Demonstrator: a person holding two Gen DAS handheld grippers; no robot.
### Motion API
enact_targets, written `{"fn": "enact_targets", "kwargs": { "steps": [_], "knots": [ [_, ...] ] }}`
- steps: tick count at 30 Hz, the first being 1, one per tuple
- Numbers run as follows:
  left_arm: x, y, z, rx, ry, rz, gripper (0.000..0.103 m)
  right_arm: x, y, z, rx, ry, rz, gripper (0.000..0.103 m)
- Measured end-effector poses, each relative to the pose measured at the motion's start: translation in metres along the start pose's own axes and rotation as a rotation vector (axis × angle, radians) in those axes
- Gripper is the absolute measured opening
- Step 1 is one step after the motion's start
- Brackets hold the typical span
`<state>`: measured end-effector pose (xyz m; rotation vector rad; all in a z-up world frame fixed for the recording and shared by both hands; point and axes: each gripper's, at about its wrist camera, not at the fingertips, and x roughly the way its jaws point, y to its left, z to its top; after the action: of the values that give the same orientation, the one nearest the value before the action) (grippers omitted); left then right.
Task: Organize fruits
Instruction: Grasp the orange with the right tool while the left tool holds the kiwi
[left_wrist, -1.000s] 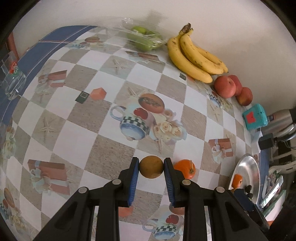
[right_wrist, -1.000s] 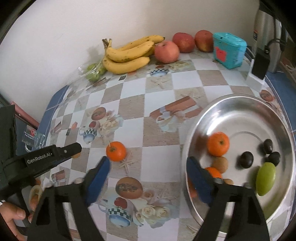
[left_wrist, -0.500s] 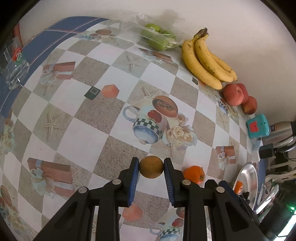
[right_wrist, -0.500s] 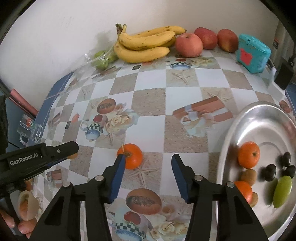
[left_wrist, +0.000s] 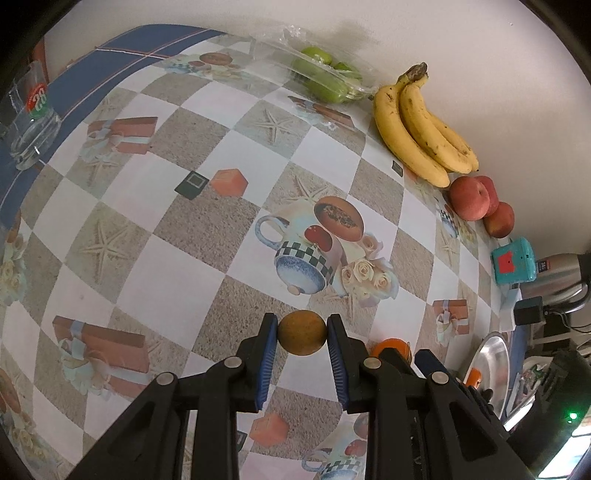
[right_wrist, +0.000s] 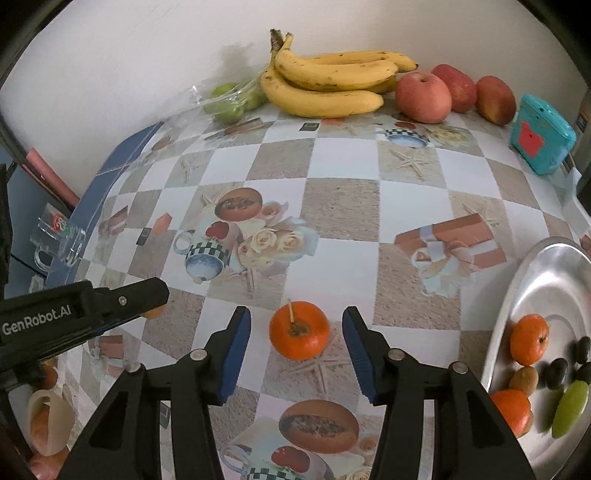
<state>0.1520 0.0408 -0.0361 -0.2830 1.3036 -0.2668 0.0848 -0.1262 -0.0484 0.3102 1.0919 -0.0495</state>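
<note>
My left gripper (left_wrist: 302, 320) is shut on a small round brown fruit (left_wrist: 302, 335), held just above the patterned tablecloth. An orange tangerine (right_wrist: 299, 335) with a short stem sits on the cloth. My right gripper (right_wrist: 297, 314) stands open on either side of it, with a gap between each blue pad and the peel. In the left wrist view the tangerine (left_wrist: 390, 347) shows just right of the left fingers, partly hidden by the right gripper. A steel plate (right_wrist: 535, 280) at the right holds two tangerines, brown fruits, dark fruits and a green one.
Along the back wall lie green fruits in a clear bag (right_wrist: 229, 103), a bunch of bananas (right_wrist: 332, 85), three red apples (right_wrist: 423, 98) and a teal box (right_wrist: 541, 138). A glass (left_wrist: 31, 118) stands at the far left edge. A kettle and cables (left_wrist: 554, 288) crowd the right.
My right gripper moved left from the plate's edge to the tangerine and its jaws narrowed around it. The left gripper shifted slightly, still holding the brown fruit.
</note>
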Motion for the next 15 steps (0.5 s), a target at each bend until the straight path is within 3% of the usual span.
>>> {"fn": "enact_targets", "kwargs": {
  "steps": [10, 15],
  "knots": [
    [0.005, 0.006, 0.002, -0.025, 0.014, -0.005, 0.029, 0.007, 0.001, 0.002, -0.009, 0.012, -0.006, 0.039],
    [0.005, 0.004, 0.001, -0.019, 0.014, -0.006, 0.029, 0.012, -0.002, 0.001, 0.0, 0.026, -0.003, 0.039]
  ]
}}
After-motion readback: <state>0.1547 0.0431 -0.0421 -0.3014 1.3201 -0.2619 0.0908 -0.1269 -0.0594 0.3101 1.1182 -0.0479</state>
